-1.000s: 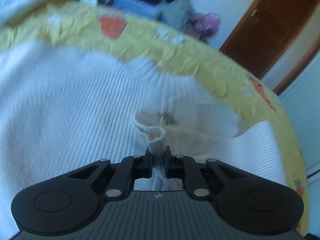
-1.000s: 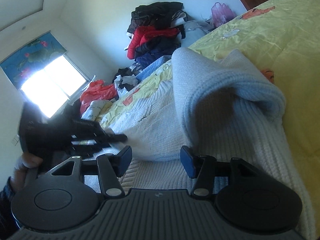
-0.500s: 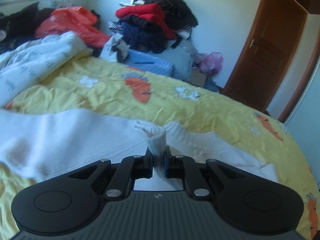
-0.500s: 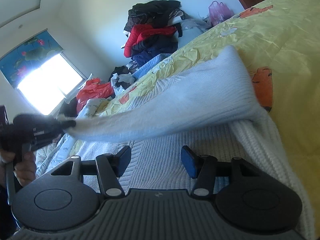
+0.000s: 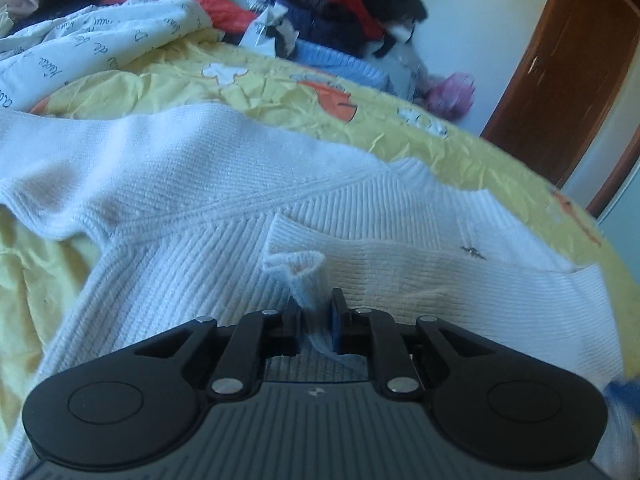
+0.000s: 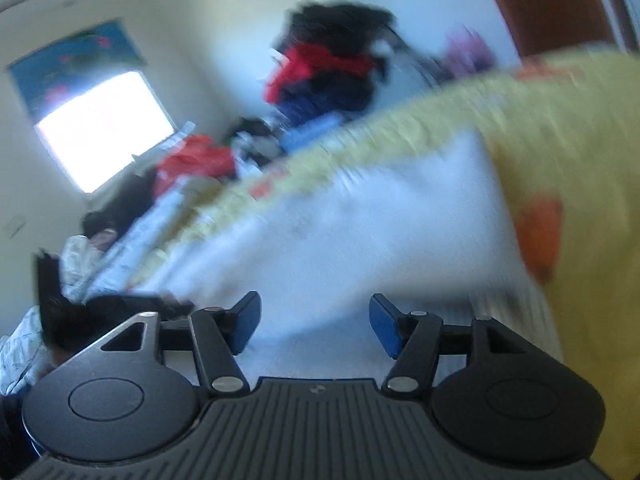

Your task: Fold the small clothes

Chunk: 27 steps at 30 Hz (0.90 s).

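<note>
One sweater cuff [image 5: 306,276] (ribbed) pinched by left gripper [image 5: 315,320].

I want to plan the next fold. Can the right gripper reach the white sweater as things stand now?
Probably yes. The right gripper has its jaws open and empty, just opened wider, and the white sweater lies directly ahead on the yellow bedspread with nothing between, though the view is blurred.

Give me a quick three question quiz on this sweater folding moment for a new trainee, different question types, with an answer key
1. True or false: the left gripper is shut on the white sweater's cuff.
2. Is anything between the fingers of the right gripper? A) a cuff B) nothing C) a sock
3. Fill in: the white sweater lies on a ____ bedspread.

Key: 1 true; 2 B, the fingers stand apart and have just been opening; 3 yellow.
</note>
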Each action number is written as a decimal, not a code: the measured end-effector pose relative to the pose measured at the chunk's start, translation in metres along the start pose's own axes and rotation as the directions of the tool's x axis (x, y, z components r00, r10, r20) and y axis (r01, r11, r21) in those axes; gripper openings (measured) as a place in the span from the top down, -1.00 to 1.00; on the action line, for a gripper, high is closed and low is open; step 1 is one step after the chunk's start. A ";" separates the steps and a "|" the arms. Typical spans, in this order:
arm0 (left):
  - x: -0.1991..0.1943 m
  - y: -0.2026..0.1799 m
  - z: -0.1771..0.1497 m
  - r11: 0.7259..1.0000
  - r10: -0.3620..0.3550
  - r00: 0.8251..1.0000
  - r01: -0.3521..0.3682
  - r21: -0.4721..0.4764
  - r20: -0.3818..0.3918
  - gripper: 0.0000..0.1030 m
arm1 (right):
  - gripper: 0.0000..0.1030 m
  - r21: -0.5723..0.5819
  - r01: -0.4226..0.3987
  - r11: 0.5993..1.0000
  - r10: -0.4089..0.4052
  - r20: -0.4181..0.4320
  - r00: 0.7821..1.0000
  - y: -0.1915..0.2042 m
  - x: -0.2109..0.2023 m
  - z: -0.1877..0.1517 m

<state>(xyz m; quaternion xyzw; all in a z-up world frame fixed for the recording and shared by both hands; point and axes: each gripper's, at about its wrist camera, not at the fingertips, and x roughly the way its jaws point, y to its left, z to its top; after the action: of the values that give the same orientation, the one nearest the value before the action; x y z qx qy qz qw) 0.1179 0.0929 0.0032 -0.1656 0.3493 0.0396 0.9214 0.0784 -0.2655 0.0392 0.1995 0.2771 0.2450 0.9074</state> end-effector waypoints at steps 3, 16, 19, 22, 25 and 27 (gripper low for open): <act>-0.004 0.003 -0.015 0.999 -0.026 0.996 0.023 0.031 0.082 0.74 | -0.80 -0.071 0.029 0.997 -0.025 0.062 0.998 0.005 0.010 0.031; -0.004 0.016 -0.014 0.994 -0.095 0.992 0.099 -0.047 0.087 0.65 | -0.68 -0.170 0.275 0.946 -0.291 -0.078 0.954 -0.056 0.118 0.058; -0.005 0.017 -0.013 0.992 -0.107 0.991 0.112 -0.056 0.082 0.65 | -0.73 -0.248 0.315 0.916 -0.342 -0.075 0.937 -0.045 0.124 0.052; -0.018 0.028 -0.008 0.984 -0.135 0.990 0.140 -0.111 0.049 0.49 | -0.79 -0.311 0.334 0.889 -0.373 -0.070 0.925 -0.036 0.126 0.048; -0.053 0.053 -0.010 0.976 -0.122 0.985 0.141 -0.168 0.119 0.17 | -0.80 -0.307 0.331 0.892 -0.366 -0.063 0.928 -0.037 0.122 0.050; -0.081 0.075 -0.011 0.978 -0.043 0.977 0.083 -0.191 0.208 -0.36 | -0.81 -0.291 0.321 0.901 -0.352 -0.061 0.934 -0.039 0.119 0.051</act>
<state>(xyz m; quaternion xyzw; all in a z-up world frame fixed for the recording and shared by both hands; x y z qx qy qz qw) 0.0359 0.1635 0.0285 -0.2629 0.2424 0.0617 0.9318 0.2087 -0.2420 0.0102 0.0060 0.3210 0.1315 0.9379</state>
